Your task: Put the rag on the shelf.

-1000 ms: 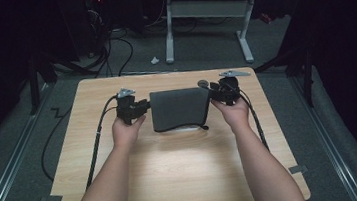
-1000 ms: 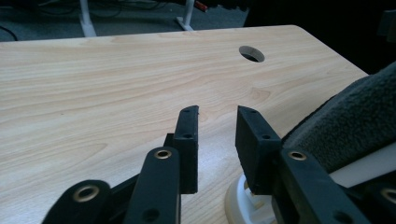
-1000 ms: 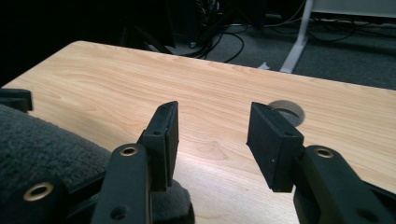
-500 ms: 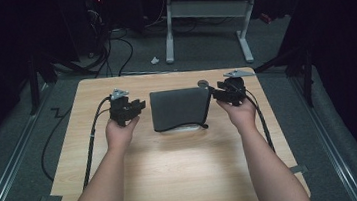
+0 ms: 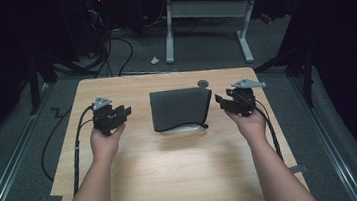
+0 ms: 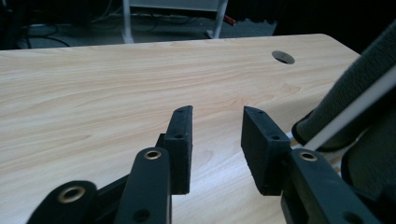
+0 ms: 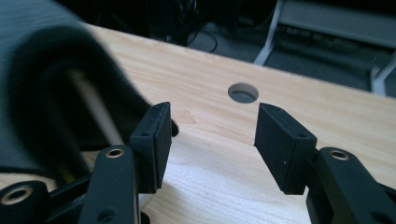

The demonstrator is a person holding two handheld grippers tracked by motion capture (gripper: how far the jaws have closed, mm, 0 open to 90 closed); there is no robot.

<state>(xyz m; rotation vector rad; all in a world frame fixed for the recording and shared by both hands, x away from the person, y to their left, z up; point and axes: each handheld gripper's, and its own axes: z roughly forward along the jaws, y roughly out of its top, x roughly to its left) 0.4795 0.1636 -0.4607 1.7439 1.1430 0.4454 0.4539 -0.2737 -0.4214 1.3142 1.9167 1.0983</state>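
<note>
Both tools, left tool (image 5: 122,111) and right tool (image 5: 222,102), have just opened, empty, flanking the half-seen dark pouch (image 5: 180,108).

a white-legged desk frame (image 5: 205,14) and tangled cables (image 5: 110,42) stand behind the table (image 5: 174,176).

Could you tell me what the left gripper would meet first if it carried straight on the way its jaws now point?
Probably nothing soon: the left gripper points across bare table. The dark folded cloth lies off to its right, outside that line.

A dark folded cloth (image 5: 181,108) is laid flat on the desk (image 5: 175,181). The left tool (image 5: 117,115) and right tool (image 5: 226,103), jaws just opening, are held apart from its sides.
</note>
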